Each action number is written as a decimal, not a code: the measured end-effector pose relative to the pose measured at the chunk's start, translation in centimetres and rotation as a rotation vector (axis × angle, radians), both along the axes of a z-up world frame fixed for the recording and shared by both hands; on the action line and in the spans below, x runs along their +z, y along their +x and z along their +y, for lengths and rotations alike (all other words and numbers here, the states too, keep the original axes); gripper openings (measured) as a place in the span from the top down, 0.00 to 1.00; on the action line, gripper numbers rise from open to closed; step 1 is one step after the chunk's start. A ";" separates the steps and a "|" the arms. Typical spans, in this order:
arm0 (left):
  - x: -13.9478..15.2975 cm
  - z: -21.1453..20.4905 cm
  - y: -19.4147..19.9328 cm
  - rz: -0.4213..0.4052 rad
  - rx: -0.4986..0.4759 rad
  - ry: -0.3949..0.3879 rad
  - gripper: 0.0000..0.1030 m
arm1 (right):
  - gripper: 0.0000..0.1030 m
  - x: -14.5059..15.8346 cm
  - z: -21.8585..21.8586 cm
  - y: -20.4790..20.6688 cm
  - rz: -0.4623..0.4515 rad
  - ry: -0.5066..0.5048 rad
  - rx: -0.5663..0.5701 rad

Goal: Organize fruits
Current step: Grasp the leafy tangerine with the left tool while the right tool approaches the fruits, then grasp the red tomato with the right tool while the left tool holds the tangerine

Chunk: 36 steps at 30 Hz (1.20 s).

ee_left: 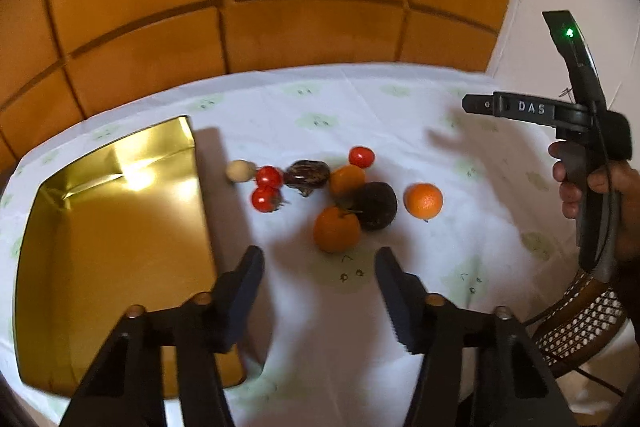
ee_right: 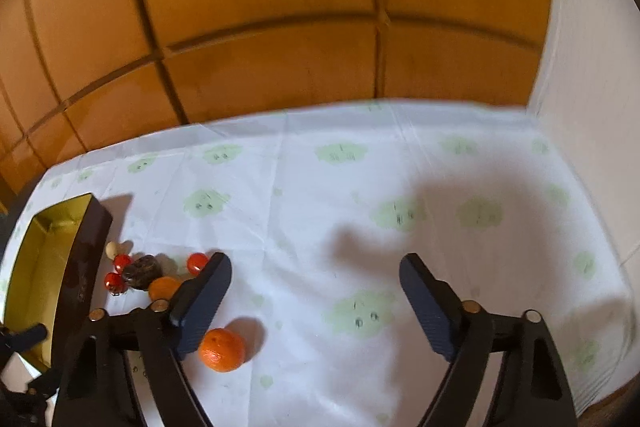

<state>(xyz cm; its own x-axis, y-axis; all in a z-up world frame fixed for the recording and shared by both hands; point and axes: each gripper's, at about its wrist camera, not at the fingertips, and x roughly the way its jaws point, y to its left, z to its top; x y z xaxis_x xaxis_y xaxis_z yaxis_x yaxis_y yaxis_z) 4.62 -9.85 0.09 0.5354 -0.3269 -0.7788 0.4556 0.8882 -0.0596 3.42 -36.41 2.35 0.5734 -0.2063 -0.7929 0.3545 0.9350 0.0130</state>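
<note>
Left wrist view shows my left gripper (ee_left: 320, 259) released above the tablecloth (ee_left: 400, 115), nothing between its jaws; oranges (ee_left: 424, 201), cherry tomatoes (ee_left: 269, 177) and dark fruits (ee_left: 376, 205) cluster beside the gold box (ee_left: 116, 227). My right gripper (ee_right: 316, 271) hangs released too, one orange (ee_right: 222, 349) beside its left finger.

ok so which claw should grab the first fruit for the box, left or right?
Left, probably. The left claw is open and faces the fruit pile, with an orange just past its tips and the gold box right beside it. The right claw points at bare cloth, the fruit off to its left.
</note>
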 end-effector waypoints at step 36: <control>-7.4 -3.4 -1.2 -0.042 -0.089 0.102 0.60 | 0.55 -3.7 0.0 2.3 0.144 0.330 0.090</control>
<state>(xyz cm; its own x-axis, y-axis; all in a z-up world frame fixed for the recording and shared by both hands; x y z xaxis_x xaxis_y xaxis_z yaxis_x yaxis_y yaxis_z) 3.40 -13.29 -7.29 0.5403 -0.2952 -0.7880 0.5331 0.8446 0.0492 5.68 -36.43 -1.36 0.4557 0.1198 -0.8820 0.2911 0.9164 0.2749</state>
